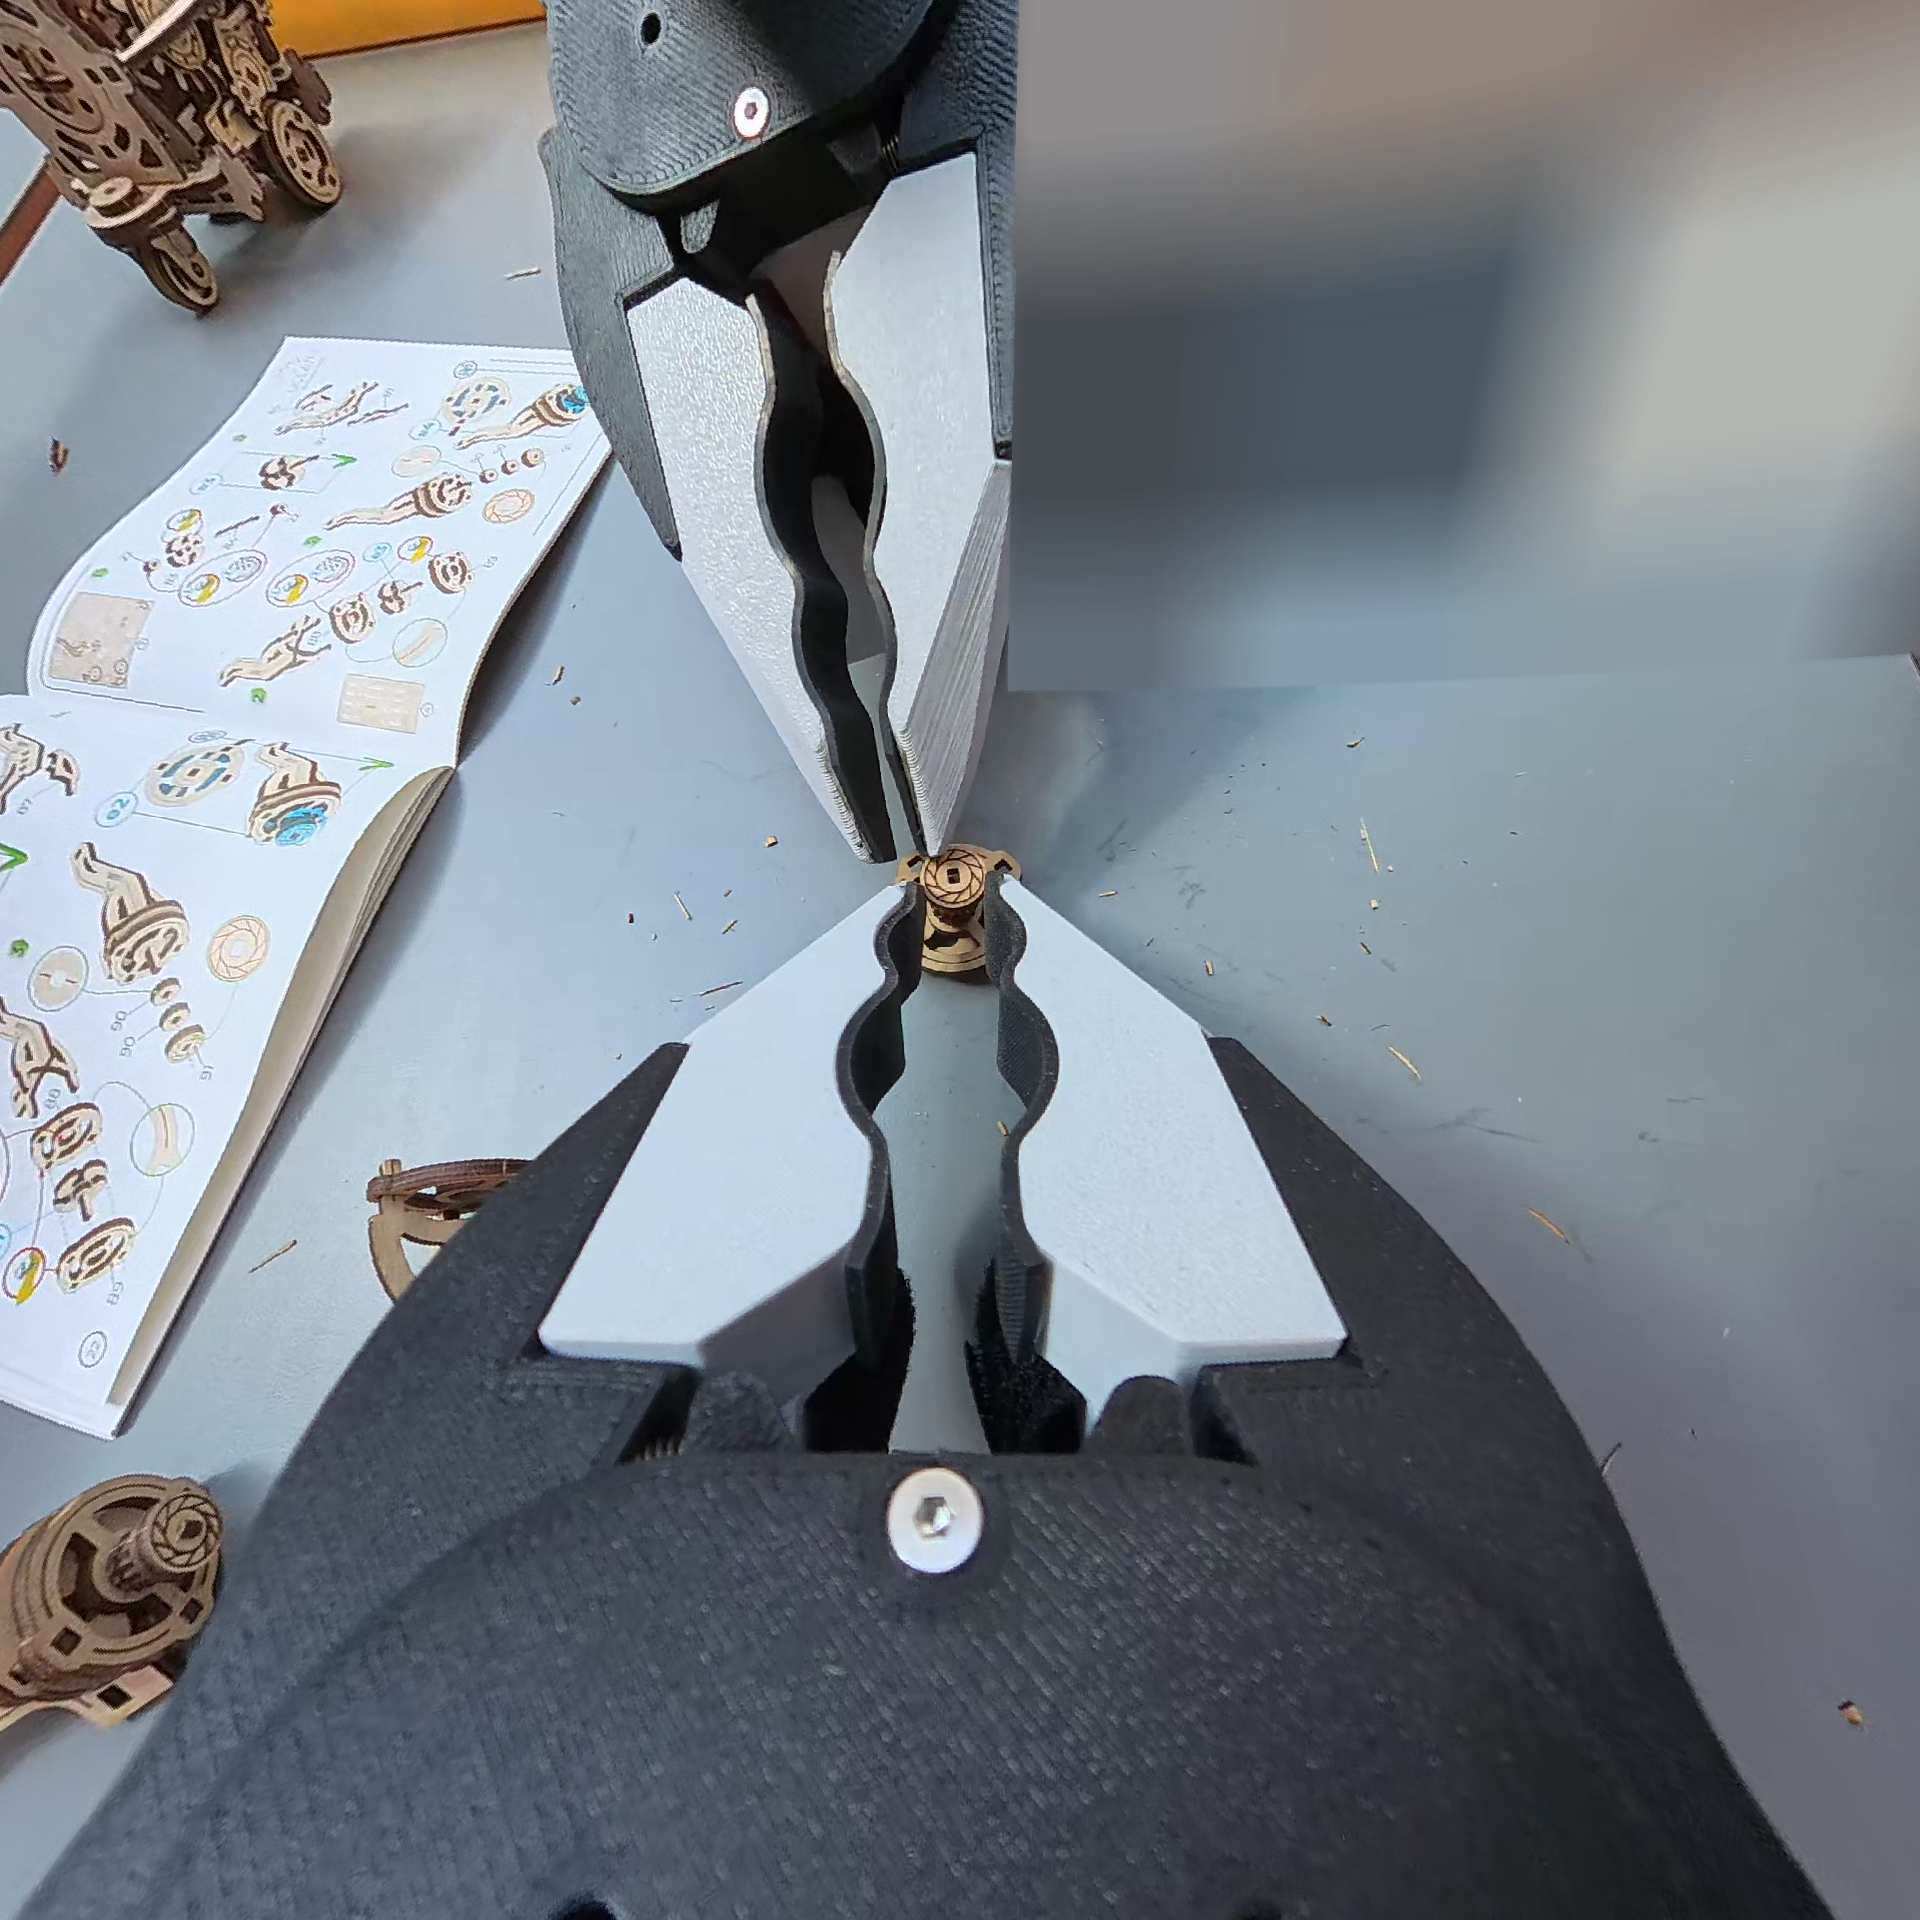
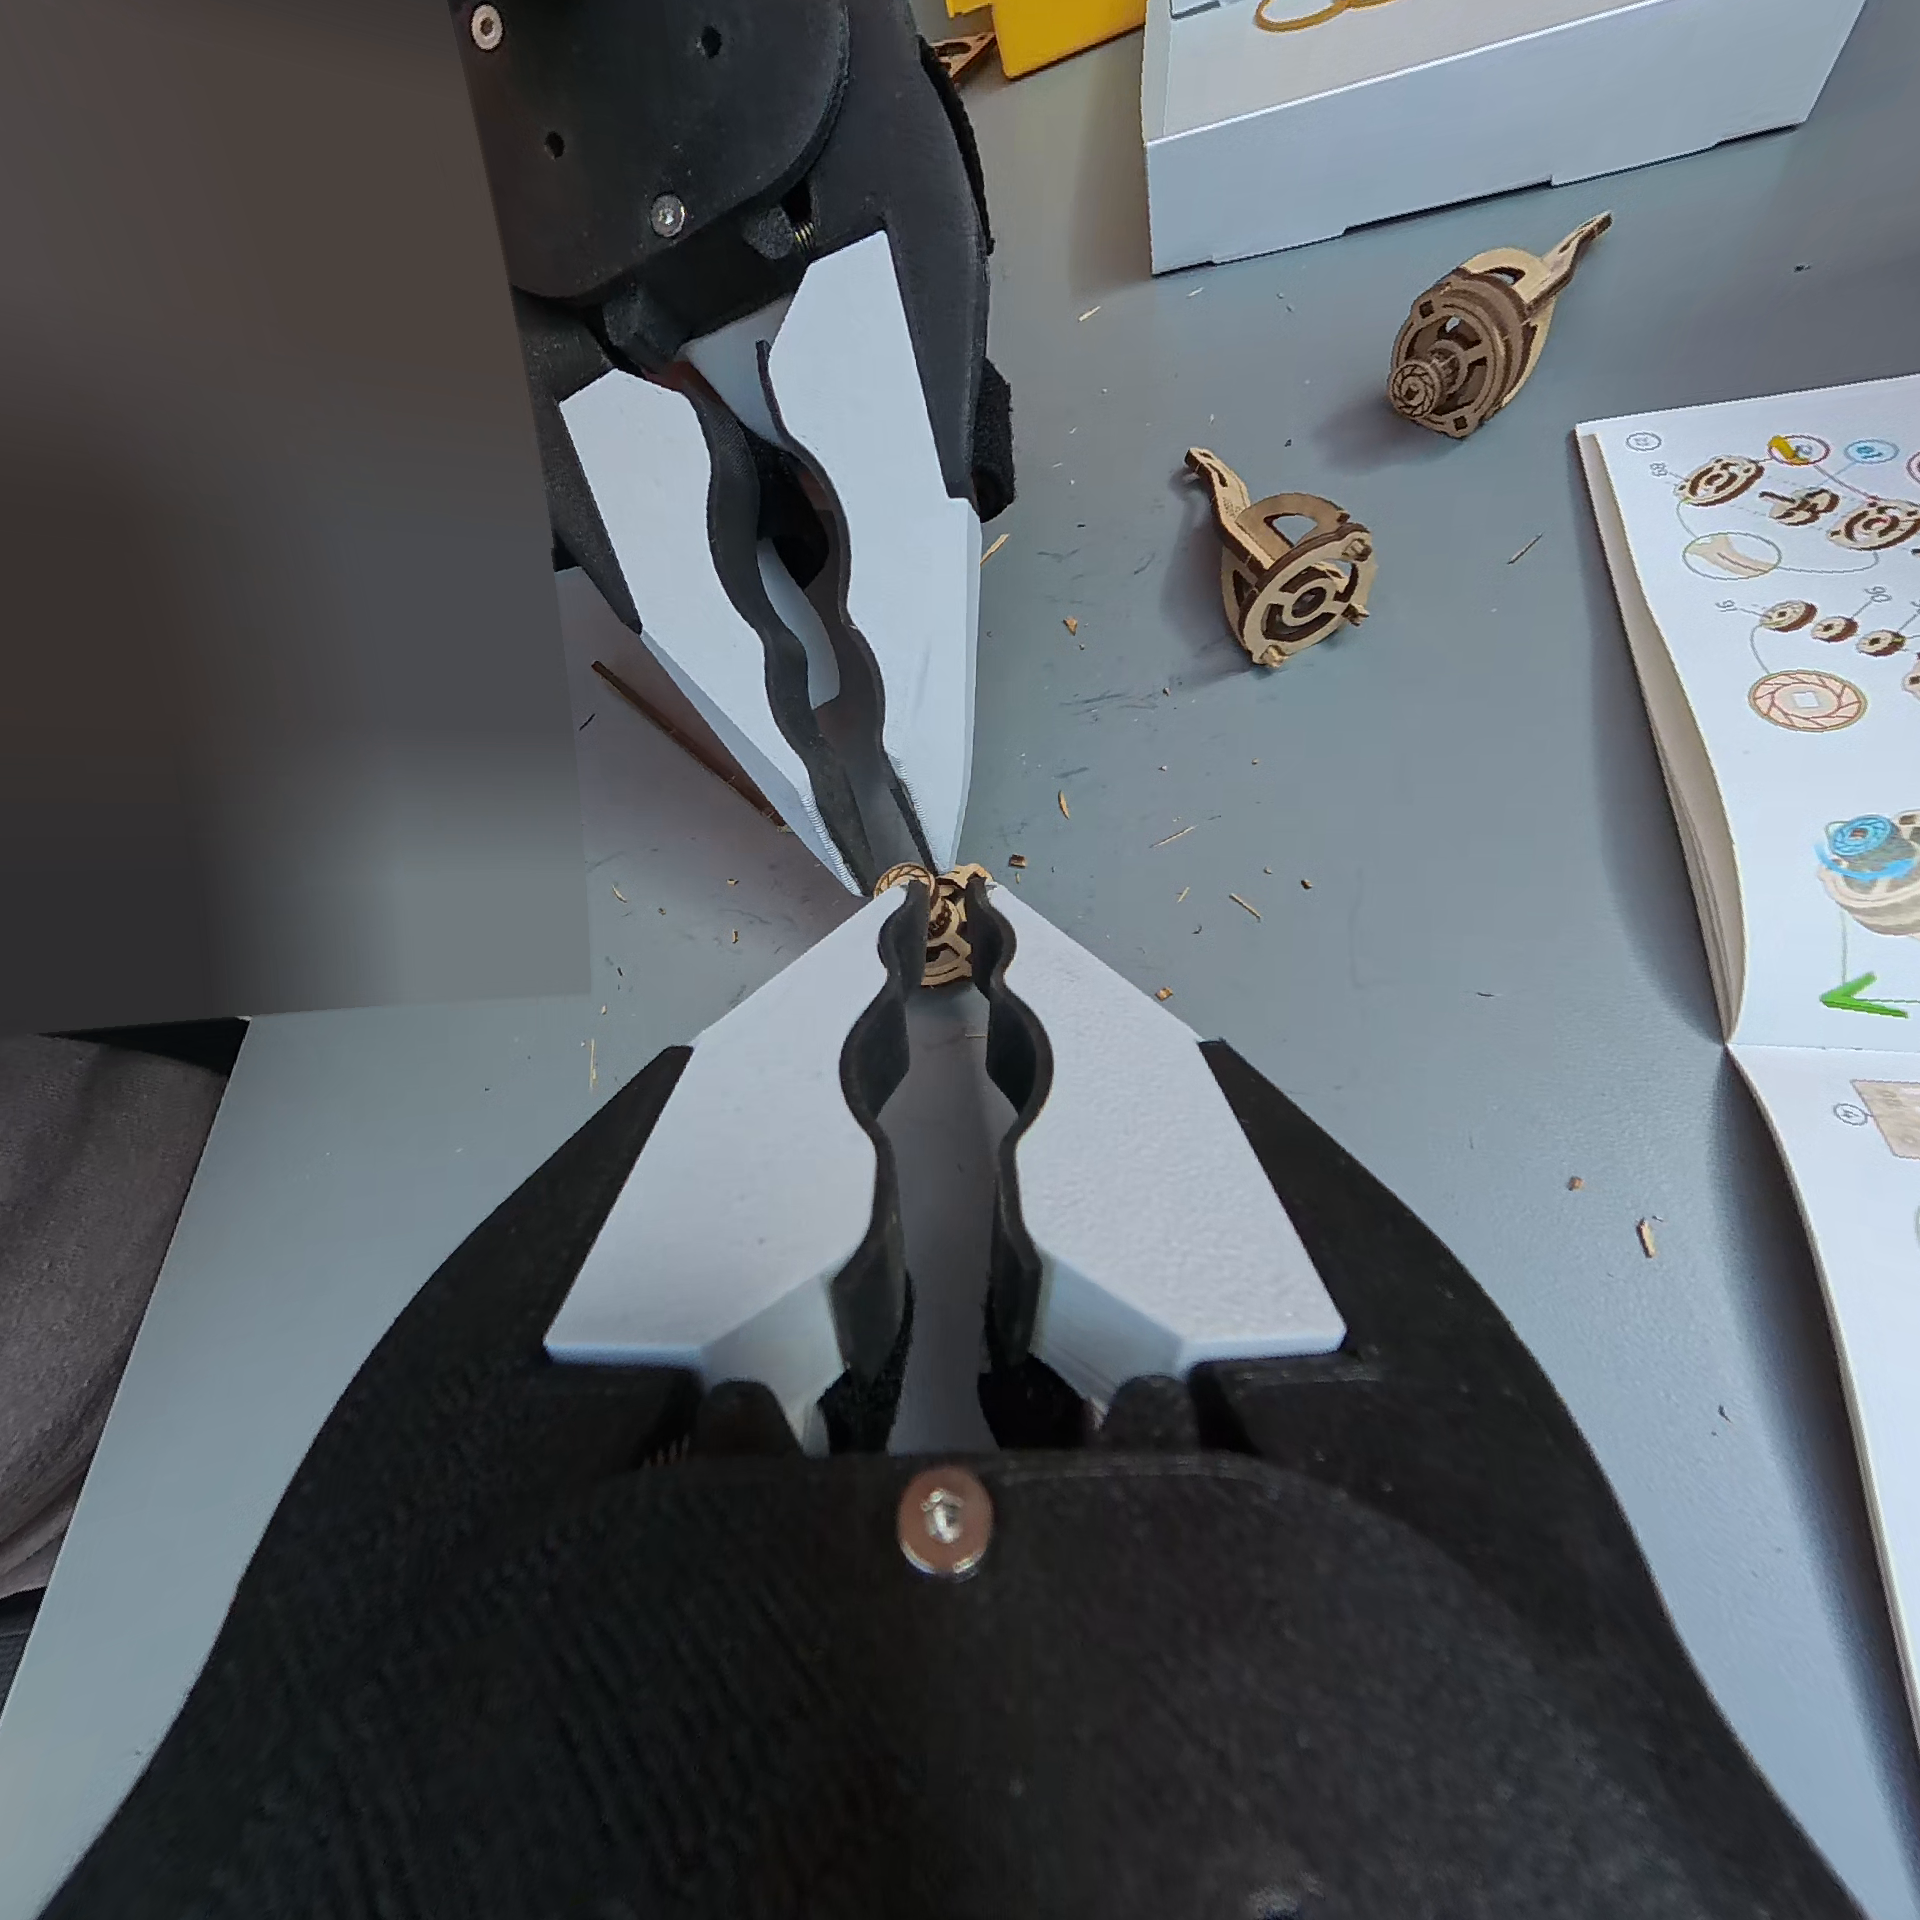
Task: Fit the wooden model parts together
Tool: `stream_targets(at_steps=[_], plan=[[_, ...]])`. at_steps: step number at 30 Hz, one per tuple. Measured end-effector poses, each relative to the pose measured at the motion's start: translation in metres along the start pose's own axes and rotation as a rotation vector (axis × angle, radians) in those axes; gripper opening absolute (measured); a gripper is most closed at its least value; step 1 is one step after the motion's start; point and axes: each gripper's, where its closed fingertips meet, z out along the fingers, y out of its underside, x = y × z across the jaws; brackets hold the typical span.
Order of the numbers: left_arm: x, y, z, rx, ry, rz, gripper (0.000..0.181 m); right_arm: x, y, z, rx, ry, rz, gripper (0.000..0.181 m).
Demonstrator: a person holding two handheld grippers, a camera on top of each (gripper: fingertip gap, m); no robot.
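Observation:
A small wooden hub part (image 1: 951, 920), two little discs on a short axle, is held just above the grey table (image 1: 1507, 1039). My left gripper (image 1: 951, 896) is shut on it, its black pads pinching the axle. My right gripper (image 1: 902, 844) comes in from the far side with its tips pressed together at the rim of the front disc. In the right wrist view my right gripper (image 2: 943, 906) is shut on the same hub part (image 2: 940, 940), and the left gripper (image 2: 878, 878) meets it tip to tip on a thin disc.
An open instruction booklet (image 1: 260, 727) lies left, also in the right wrist view (image 2: 1818, 727). A wooden drum subassembly (image 2: 1475, 332), a ring cage part (image 2: 1288, 582), a white box (image 2: 1455, 125) and a finished wooden model (image 1: 166, 135) stand around. Wood splinters litter the table. Less than 4 cm separates the two grippers' tips. The wooden drum subassembly (image 2: 1475, 332) is about 15 cm from both grippers' fingertips. It is also in sight in the left wrist view (image 1: 67, 1557).

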Motion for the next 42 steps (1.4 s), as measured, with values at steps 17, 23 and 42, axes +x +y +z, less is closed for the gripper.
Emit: stream_targets(at_steps=[17, 23, 42], plan=[[-0.001, -0.001, 0.000, 0.002, -0.018, 0.011, 0.008, -0.001, 0.000, -0.001, 0.002, 0.003, -0.023, 0.006], [-0.001, -0.002, 0.000, 0.006, -0.025, 0.008, 0.008, -0.003, -0.001, -0.001, 0.007, -0.011, -0.020, 0.008], [-0.002, -0.001, 0.000, 0.000, -0.032, 0.002, 0.008, -0.010, 0.000, 0.000, -0.004, 0.012, -0.190, 0.014]])
